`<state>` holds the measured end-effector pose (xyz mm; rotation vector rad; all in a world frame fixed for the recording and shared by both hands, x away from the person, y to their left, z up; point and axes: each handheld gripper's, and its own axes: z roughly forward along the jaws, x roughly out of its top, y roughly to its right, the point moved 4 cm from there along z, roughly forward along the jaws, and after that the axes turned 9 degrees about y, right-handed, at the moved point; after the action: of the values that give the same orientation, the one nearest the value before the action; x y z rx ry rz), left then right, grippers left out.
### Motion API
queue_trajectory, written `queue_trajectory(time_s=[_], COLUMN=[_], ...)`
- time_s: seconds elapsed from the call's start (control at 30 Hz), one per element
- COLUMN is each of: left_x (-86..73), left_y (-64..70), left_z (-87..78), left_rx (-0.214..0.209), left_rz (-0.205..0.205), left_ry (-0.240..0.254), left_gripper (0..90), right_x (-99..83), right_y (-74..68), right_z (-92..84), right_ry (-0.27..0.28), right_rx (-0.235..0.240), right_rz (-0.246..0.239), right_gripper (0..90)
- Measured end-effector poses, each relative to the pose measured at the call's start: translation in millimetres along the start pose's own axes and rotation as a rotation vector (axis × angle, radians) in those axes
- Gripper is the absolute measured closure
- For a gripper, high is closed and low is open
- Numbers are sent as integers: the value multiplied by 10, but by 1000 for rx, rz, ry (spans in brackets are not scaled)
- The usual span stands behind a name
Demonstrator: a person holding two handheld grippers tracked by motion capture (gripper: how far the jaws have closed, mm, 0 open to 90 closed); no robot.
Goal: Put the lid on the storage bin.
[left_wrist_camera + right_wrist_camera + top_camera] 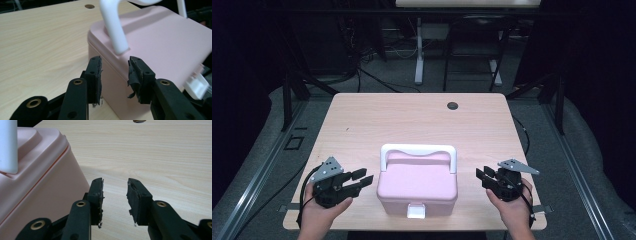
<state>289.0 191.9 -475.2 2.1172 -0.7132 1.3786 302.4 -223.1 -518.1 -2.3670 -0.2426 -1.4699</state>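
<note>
High view showed the table (362, 120) bearing the pink box (417, 187) near its front edge, white handle (418, 150) upright, latch (415, 211) nearest me. My left gripper (364, 178) and right gripper (480, 174) flanked it, both parted, holding nothing. Judgement: close in level, square on both side walls.

A light wooden table (362, 120) carries 1 pink box (418, 186) near its front edge.

Open claw (115, 75) before pink box (160, 47)
</note>
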Motion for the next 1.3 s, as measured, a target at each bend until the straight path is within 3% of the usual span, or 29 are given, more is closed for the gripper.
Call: queue_trajectory(time_s=[0.23,0.43,0.67,1.07,1.3], left_x=[64,10,-133,-279,-373], left_y=[-226,-360,-434,-551,-579], left_z=[151,253,299,279,283], left_rx=[51,80,101,151,174], left_rz=[-40,-61,-59,-71,-45], left_ry=[25,28,4,13,-5], left_gripper=[587,565,547,506,505], right_x=[0,-8,-35,-88,-117], right_y=[22,42,60,94,123], right_z=[-5,-2,10,54,67], right_ry=[7,8,4,7,11], right_rx=[-3,-9,-14,-29,-39], right_rz=[6,7,7,-15,-23], right_gripper=[646,645,644,634,632])
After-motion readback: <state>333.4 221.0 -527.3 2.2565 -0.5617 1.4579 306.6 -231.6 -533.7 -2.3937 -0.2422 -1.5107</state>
